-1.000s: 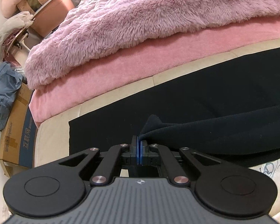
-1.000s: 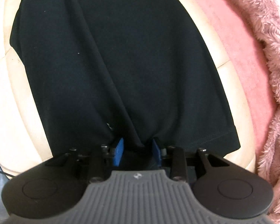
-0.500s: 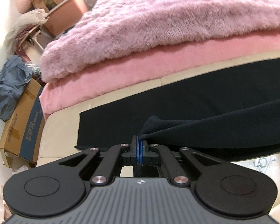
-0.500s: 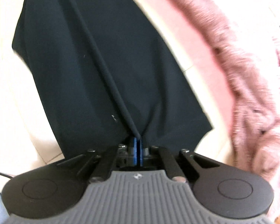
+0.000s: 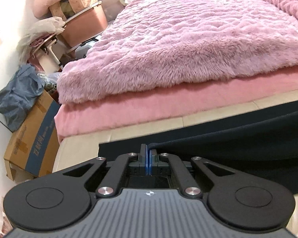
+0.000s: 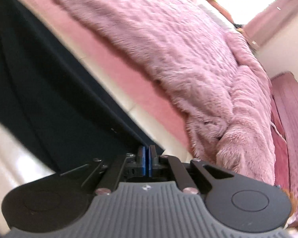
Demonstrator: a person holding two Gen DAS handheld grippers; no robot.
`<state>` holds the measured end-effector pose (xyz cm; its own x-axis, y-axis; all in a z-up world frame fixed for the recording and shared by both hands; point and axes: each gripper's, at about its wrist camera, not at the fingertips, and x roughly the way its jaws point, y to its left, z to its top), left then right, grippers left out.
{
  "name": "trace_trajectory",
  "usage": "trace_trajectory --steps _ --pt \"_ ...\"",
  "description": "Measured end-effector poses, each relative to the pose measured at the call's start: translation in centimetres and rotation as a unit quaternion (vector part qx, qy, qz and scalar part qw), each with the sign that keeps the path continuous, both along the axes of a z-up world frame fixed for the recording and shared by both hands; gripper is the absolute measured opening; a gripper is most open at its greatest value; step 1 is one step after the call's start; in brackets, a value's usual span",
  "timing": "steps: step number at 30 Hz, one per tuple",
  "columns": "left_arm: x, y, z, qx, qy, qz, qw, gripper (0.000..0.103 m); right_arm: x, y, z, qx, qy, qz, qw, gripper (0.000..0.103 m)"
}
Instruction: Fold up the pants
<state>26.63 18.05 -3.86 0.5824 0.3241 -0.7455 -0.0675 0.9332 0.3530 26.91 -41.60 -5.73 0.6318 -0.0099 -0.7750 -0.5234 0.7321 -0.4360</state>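
Pants [image 5: 238, 136] fill the lower right of the left wrist view, dark cloth lying along the near edge of the bed, with one layer lifted clear of the layer beneath. The left gripper [image 5: 149, 152] has its blue pads pressed together on a corner of that lifted layer, the cloth running taut to the right. Behind the pants comes a strip of cream mattress [image 5: 149, 127], then a pink sheet [image 5: 149, 107] and a fluffy blanket [image 5: 188, 39] heaped toward the far side. Off the left edge of the bed the room is cluttered: a box [image 5: 31, 144] on the floor, a blue bag [image 5: 17, 97] on it, and a pink tub [image 5: 85, 27] further back. The right wrist view is blurred (so fine detail is lost), yet the right gripper [image 6: 147, 158] shows its pads closed on the pants [image 6: 39, 91], which stretch away to the upper left over the mattress [image 6: 129, 105]; the sheet [image 6: 101, 53] and blanket [image 6: 178, 49] lie beyond. Judging from both views, the fold is in its early part: one edge is gripped at two ends and raised, and it seems it has yet to be carried across and laid down, with any further folds left.
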Motion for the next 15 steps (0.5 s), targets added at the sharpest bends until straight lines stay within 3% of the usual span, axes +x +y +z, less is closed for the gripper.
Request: trace_trajectory --steps 4,8,15 --pt "4.0 -0.9 -2.8 0.022 0.026 -0.002 0.9994 0.001 4.7 0.5 -2.3 0.01 0.006 -0.053 0.999 0.0" --pt "6.6 -1.7 -6.4 0.047 0.056 -0.009 0.9973 0.001 8.6 1.0 -7.2 -0.007 0.039 -0.079 0.996 0.0" --pt "8.5 -1.9 -9.2 0.066 0.075 -0.015 0.9949 0.001 11.0 1.3 -11.3 -0.008 0.055 -0.093 0.994 0.0"
